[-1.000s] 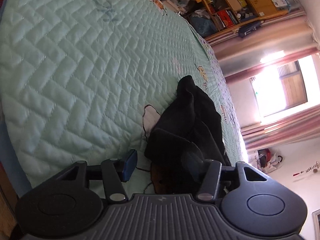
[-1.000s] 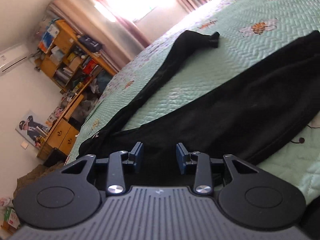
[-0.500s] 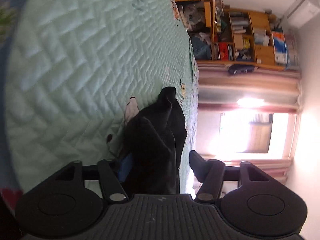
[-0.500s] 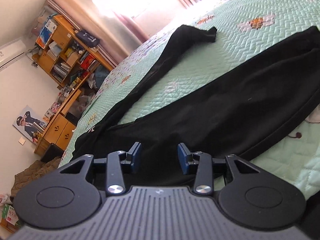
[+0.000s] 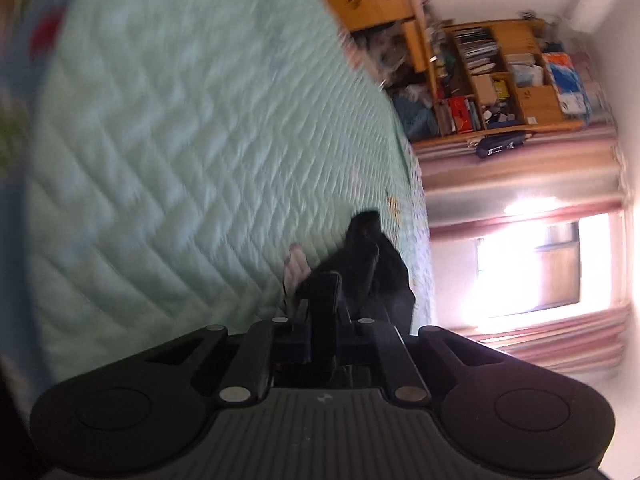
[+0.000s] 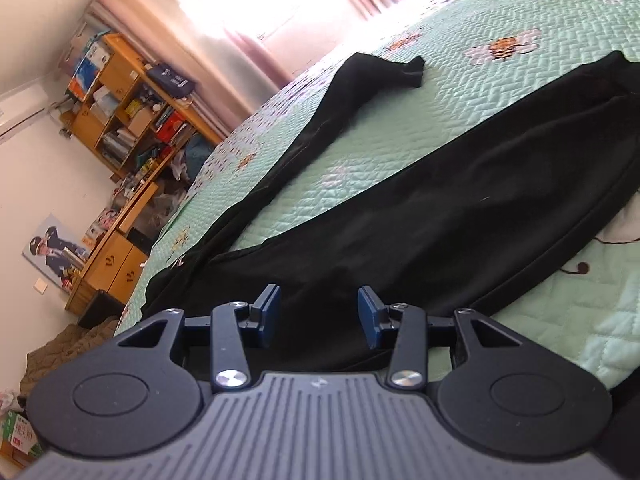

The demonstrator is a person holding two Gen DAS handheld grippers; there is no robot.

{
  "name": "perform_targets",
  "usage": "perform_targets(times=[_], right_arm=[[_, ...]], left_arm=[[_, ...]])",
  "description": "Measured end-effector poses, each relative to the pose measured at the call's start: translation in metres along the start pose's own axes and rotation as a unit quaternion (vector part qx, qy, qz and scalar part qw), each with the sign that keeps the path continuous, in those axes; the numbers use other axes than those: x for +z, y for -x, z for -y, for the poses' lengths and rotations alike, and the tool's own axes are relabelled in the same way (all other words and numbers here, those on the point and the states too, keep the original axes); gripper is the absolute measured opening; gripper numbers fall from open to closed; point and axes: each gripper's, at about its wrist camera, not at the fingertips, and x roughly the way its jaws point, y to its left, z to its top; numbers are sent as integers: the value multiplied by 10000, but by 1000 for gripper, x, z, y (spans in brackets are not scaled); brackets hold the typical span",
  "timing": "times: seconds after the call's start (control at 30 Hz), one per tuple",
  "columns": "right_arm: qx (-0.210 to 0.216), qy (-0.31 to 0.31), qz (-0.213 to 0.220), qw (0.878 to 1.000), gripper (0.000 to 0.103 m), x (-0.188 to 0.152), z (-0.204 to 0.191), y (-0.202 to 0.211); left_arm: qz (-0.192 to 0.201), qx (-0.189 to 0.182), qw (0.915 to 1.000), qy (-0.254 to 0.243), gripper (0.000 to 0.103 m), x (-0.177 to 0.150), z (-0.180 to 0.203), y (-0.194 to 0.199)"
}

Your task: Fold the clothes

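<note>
Jaws clamp black trousers (image 5: pixel 376 268) on quilt (image 5: pixel 180 160); bookshelf (image 6: pixel 132 116) well apart.

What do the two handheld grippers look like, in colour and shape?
Both the left gripper and right gripper have black bodies: a ribbed grey centre plate, two rounded lobes with oval recesses, silver pivot screws, black linkage arms. The right gripper's finger pads are dark blue.

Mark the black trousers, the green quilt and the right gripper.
black trousers (image 6: pixel 460 216), right wrist view, middle of the wide near leg.
green quilt (image 6: pixel 400 140), right wrist view, bare patch between the legs.
right gripper (image 6: pixel 318 316), right wrist view, midway between fingertips.
</note>
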Motion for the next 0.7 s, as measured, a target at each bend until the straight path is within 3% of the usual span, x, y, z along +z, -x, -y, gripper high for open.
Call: perform_targets(times=[0.07, 0.17, 0.3, 0.37, 0.57, 0.7], right_arm=[[-40, -43, 35, 10000, 45, 2, 3, 2], [-43, -52, 40, 10000, 45, 4, 6, 3], [76, -39, 13, 10000, 45, 3, 6, -1], [125, -51, -28, 9999, 45, 2, 6, -3], [43, 770, 273, 9966, 47, 20, -12, 1], [104, 746, 500, 9959, 57, 63, -8, -11]], left_arm=[[276, -15, 9988, -412, 9, -2, 7, 29], [568, -48, 9963, -647, 9, 12, 5, 60], [40, 216, 9993, -316, 13, 33, -20, 57], [254, 384, 9971, -604, 19, 35, -19, 67], [990, 596, 9795, -1652, 26, 40, 18, 111], [907, 217, 9655, -2430, 27, 14, 65, 115]])
